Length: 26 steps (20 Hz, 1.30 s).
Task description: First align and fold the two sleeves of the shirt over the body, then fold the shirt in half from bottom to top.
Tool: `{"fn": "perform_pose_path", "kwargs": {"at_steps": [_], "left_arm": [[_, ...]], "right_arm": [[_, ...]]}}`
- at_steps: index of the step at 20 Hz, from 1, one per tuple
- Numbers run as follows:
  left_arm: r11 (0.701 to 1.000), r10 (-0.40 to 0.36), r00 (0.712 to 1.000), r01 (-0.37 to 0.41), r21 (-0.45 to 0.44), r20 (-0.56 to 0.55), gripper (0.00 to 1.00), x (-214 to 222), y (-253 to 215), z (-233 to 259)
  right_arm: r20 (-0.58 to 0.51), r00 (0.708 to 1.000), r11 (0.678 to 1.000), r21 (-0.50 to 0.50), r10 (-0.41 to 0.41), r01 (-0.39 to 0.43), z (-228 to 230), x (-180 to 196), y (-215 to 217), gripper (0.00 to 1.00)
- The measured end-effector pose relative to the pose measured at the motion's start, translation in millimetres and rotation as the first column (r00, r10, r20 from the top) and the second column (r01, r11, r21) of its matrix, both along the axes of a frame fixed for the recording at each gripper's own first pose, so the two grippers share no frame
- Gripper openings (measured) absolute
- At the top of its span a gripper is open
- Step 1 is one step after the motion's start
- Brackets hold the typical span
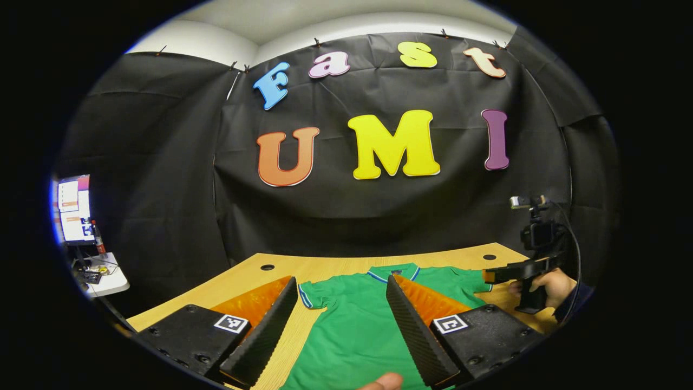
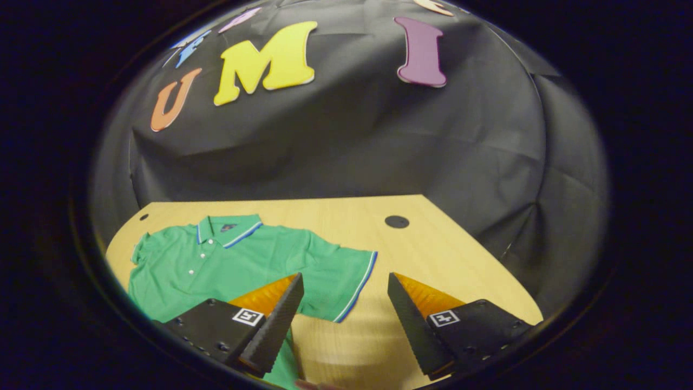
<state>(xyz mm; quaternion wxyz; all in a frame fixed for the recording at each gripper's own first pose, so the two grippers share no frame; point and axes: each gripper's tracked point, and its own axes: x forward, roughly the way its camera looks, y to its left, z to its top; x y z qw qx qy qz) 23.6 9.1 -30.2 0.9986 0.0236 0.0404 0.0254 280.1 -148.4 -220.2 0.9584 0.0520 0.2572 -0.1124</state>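
Green short-sleeved cotton polo shirt: flat, unfolded on light wooden tabletop, for sleeve folding. We hold left hand-held gripper and right hand-held gripper spread; right sleeve at twelve o'clock.

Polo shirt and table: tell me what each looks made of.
Polo shirt: soft knit fabric, probably cotton or a blend; matte green, lies limp with slight wrinkles, striped trim at collar and cuffs. Table: light wood or wood-look laminate; visible grain, smooth, faintly glossy surface.

The green shirt loses its hem at the bottom edge of the left gripper view, its right sleeve partly hidden behind the left gripper's finger.
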Motion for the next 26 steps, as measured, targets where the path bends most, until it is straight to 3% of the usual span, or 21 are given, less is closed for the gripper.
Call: {"fn": "perform_pose_path", "kwargs": {"at_steps": [4, 6, 8, 9, 12, 13, 14, 17, 21, 26], "left_arm": [[1.000, 0.022, 1.000, -0.022, 0.000, -0.014, 1.00, 3.8, 10.1, -3.5], [1.000, 0.028, 1.000, -0.028, -0.003, -0.014, 1.00, 7.2, 13.9, -4.5], [0.999, 0.035, 0.999, -0.035, -0.013, -0.022, 1.00, 8.1, 18.7, -7.2], [0.999, 0.039, 0.999, -0.040, -0.017, -0.029, 1.00, 9.8, 20.8, -9.3], [0.999, 0.045, 0.998, -0.046, -0.021, -0.037, 1.00, 10.5, 24.2, -10.0], [0.999, 0.046, 0.998, -0.046, -0.019, -0.033, 1.00, 10.3, 23.5, -8.5], [0.999, 0.049, 0.998, -0.050, -0.016, -0.030, 1.00, 9.4, 24.8, -7.7], [0.998, 0.064, 0.998, -0.064, -0.001, -0.020, 1.00, 8.6, 30.7, -5.0], [0.997, 0.076, 0.997, -0.076, 0.003, -0.017, 1.00, 8.3, 36.2, -4.6], [0.997, 0.075, 0.997, -0.075, 0.010, -0.012, 1.00, 6.6, 38.6, -1.7]], "right_arm": [[-0.064, 0.998, 0.996, -0.082, 0.011, -0.016, -27.6, 23.5, -4.4, 0.94], [-0.078, 0.997, 1.000, -0.018, -0.015, 0.014, -31.5, 29.3, -6.1, 0.87], [-0.096, 0.994, 0.993, 0.104, -0.051, 0.061, -33.5, 32.5, -9.1, 0.67], [-0.085, 0.993, 0.989, 0.111, -0.085, 0.094, -36.5, 37.1, -20.0, 0.56], [-0.089, 0.995, 0.987, 0.154, -0.042, 0.055, -35.4, 42.9, -12.7, 0.24], [-0.101, 0.995, 0.989, 0.143, -0.029, 0.044, -34.6, 42.5, -9.9, 0.07], [-0.113, 0.994, 0.996, 0.092, -0.006, 0.016, -34.9, 42.3, -11.1, 0.03], [-0.083, 0.996, 0.999, -0.036, 0.031, -0.034, -7.3, 43.6, -8.7, 0.03], [0.005, 0.998, 0.993, -0.096, 0.067, -0.066, 30.1, 55.4, 20.6, 0.03], [0.066, 0.982, 0.968, -0.189, 0.178, -0.163, 56.1, 59.0, 71.4, 0.03]]}}
